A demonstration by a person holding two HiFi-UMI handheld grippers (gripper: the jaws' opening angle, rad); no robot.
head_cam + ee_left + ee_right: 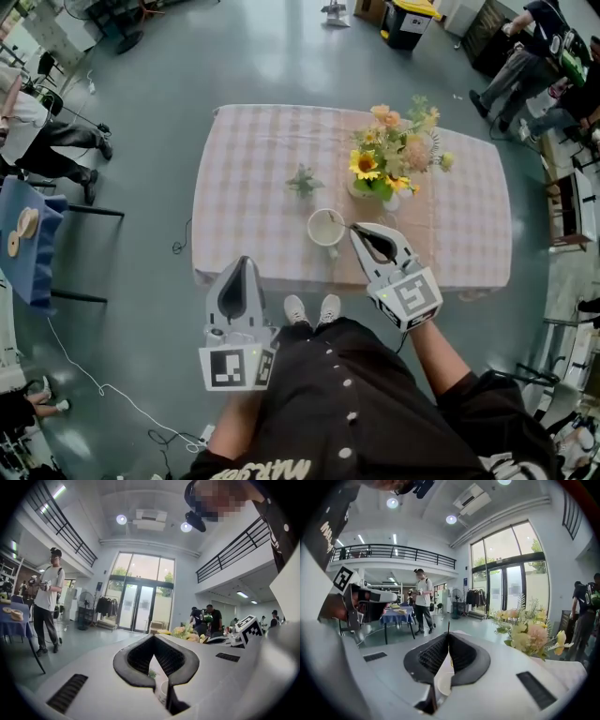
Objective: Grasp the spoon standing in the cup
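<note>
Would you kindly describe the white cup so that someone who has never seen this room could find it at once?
Find the table with the pink checked cloth in the middle of the hall. Near its front edge, before the flower bouquet, stands the white cup. Unlike the bouquet and the small green sprig, it is a plain, round white vessel, right beside the right gripper.

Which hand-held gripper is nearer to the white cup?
Right. The right hand-held gripper, shut on the spoon, has its tips beside the cup; the left hand-held gripper is farther away, at the table's near edge.
</note>
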